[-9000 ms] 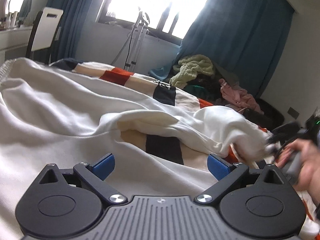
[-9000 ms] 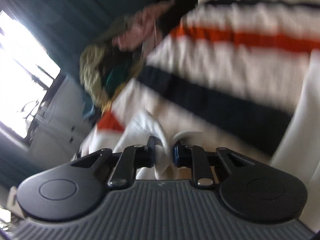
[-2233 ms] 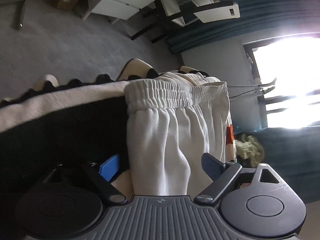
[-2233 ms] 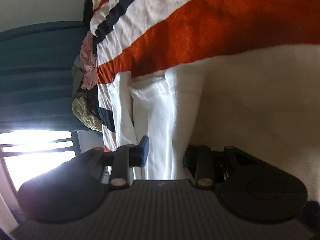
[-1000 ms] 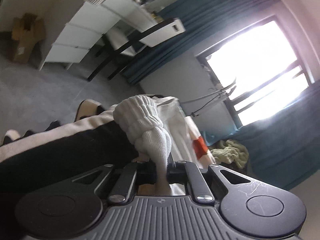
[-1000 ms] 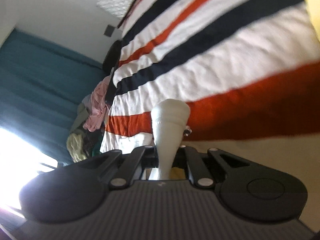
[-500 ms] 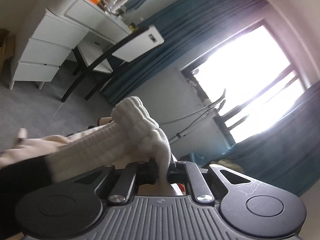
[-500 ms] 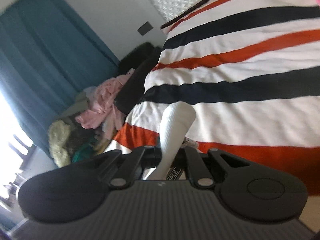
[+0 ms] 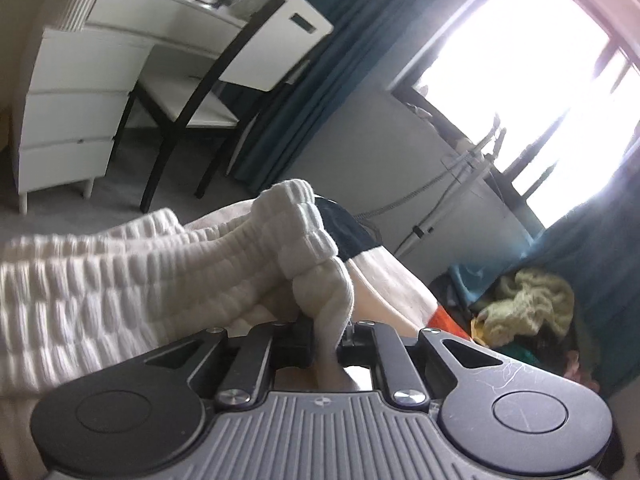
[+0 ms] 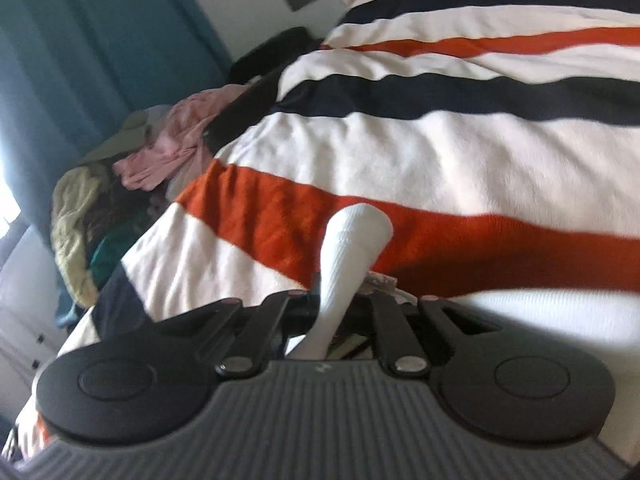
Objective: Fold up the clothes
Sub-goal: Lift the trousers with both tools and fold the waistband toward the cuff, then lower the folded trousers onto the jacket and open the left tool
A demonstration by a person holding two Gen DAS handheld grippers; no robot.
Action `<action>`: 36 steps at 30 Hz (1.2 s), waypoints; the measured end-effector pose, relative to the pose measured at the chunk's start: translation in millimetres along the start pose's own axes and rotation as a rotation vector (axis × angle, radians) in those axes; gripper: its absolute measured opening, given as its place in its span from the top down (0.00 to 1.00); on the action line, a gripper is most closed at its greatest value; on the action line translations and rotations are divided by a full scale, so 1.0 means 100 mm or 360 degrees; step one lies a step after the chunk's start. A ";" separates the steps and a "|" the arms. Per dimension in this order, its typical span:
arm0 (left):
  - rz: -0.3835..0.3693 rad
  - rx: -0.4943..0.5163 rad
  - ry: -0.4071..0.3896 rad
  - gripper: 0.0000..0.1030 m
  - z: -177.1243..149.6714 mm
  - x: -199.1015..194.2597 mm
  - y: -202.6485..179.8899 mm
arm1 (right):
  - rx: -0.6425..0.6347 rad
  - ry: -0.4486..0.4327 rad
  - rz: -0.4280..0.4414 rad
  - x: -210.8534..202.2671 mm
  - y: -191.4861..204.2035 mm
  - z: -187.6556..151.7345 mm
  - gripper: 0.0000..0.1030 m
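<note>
At the bottom of the left wrist view, the left black two-finger gripper [image 9: 325, 346] has its jaws pinched tight on a bunched fold of the white knit garment with a ribbed elastic waistband [image 9: 168, 276], whose gathered band runs off to the left edge of the frame over the bed. In the right wrist view, the right black two-finger gripper [image 10: 339, 316] is likewise clamped narrow on a smooth white tongue of the same cloth, which stands up between its jaws at lower centre. So the garment hangs or lies stretched between the two grips; how much of it rests on the bed cannot be told. It looks soft, light and thick, with no stiffness of its own: it will sag and bunch wherever it is not held, and the elastic band is the firmest place to grip, since the ribs give the pads purchase while the smooth knit may slip under a pull. Beyond the right gripper lies the cream bedspread with orange and navy stripes [image 10: 460, 148], filling the centre and right. Farther off, at the left of that view, a heap of pink and yellow-green unfolded clothes [image 10: 132, 184] sits before the teal curtain [image 10: 100, 40]. Far in the left view's upper left stand a black-framed chair with a white seat [image 9: 224, 80] and a white desk with drawers [image 9: 72, 92].
</note>
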State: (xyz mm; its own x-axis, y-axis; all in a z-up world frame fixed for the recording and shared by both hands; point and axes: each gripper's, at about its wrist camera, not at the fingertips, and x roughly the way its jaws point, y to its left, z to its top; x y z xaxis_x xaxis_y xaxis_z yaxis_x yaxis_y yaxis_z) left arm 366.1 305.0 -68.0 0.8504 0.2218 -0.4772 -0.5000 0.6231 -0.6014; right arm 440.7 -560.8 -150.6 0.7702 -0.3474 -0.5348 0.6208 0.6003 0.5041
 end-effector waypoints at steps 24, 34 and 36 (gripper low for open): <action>-0.0191 -0.0486 0.0417 0.25 -0.70 -1.65 0.76 | 0.0515 0.0493 0.0559 -2.23 -1.19 -0.33 0.43; -0.0127 -0.0498 0.0405 0.28 -0.85 -1.21 0.85 | 0.0487 0.0581 0.0534 -1.83 -1.28 -0.53 0.59; -0.0113 -0.0509 0.0381 0.30 -0.85 -1.10 0.87 | 0.0406 0.0579 0.0527 -1.66 -1.20 -0.52 0.58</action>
State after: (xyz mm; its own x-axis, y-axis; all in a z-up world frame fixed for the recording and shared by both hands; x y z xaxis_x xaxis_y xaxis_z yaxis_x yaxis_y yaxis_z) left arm 215.0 270.7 -122.4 0.8414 -0.0178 -0.5401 -0.4991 0.3573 -0.7894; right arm 231.1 -538.1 -157.8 0.8584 0.1285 -0.4966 0.4043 0.4261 0.8093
